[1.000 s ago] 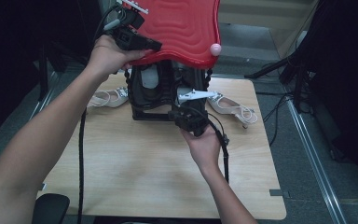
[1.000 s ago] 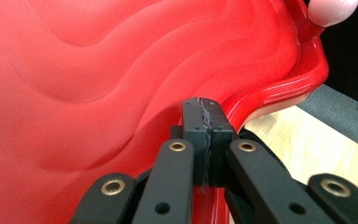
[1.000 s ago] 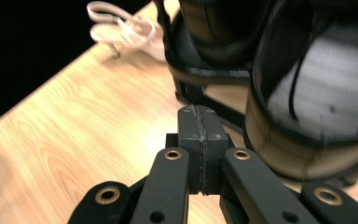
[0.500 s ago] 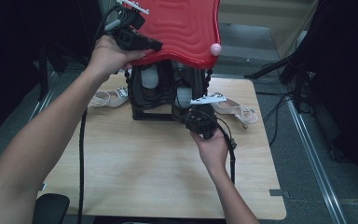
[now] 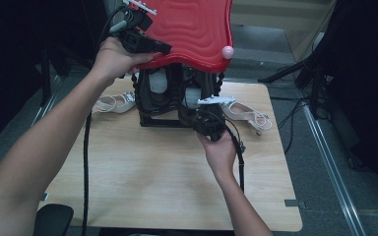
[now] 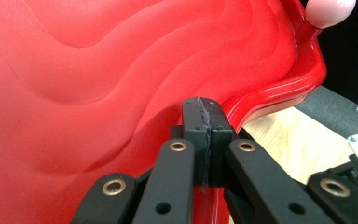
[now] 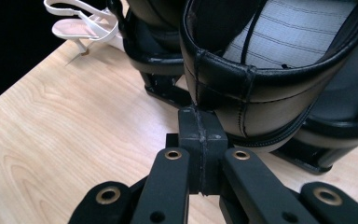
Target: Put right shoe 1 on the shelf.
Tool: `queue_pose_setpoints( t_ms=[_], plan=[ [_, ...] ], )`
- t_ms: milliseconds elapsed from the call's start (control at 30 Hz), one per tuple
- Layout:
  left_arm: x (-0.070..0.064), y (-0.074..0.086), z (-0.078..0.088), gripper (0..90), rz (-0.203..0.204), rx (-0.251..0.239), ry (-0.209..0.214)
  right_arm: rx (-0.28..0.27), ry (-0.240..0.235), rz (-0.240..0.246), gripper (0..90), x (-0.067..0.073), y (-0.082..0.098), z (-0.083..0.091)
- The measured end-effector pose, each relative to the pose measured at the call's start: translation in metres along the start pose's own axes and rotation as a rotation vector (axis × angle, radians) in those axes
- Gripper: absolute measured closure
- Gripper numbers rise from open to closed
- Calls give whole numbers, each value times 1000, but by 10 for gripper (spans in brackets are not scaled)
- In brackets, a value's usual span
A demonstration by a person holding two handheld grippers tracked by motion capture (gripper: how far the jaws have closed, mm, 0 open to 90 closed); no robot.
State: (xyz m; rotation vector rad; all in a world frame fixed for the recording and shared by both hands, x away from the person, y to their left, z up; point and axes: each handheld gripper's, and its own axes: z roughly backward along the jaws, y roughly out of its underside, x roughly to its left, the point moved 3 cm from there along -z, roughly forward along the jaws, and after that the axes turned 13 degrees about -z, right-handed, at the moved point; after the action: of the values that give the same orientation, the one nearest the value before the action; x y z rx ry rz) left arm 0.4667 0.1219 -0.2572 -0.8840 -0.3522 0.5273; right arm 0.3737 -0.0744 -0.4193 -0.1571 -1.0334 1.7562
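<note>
held up at the top of a black shoe rack point(image 5: 162, 105) on the wooden table point(image 5: 142, 182): a red lid point(image 5: 192, 29), edge clenched in the left gripper point(image 5: 165, 49). just below it, at the rack's front, a black shoe point(image 7: 279, 60), its rim apparently pinched in the right gripper point(image 7: 200, 122). likely mid-step, moving the shoe at the rack. next: steady lid, firm hold. white sandals point(image 5: 113, 103) either side.

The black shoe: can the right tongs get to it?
Probably yes. The right tongs, shut, sit right at the black shoe's rim, with nothing between them.
</note>
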Motion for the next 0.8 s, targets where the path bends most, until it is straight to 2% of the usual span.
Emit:
queue_pose_setpoints(
  t_ms=[233,500,567,633,733,800],
  plan=[
    [-1,0,0,900,-6,2,-2,-22,44,13,900,-1,-11,-6],
    [0,0,0,900,-7,1,1,-37,87,5,900,-11,-28,-8],
    [0,0,0,900,-8,3,1,-45,105,21,900,-14,-31,-8],
    [0,0,0,900,-12,3,2,-50,144,13,900,-19,-35,-10],
    [1,0,0,900,-6,2,4,-21,129,-19,900,-26,-35,-16],
    [2,-1,0,900,-11,5,7,-11,128,-15,900,-27,-32,-20]
  ],
)
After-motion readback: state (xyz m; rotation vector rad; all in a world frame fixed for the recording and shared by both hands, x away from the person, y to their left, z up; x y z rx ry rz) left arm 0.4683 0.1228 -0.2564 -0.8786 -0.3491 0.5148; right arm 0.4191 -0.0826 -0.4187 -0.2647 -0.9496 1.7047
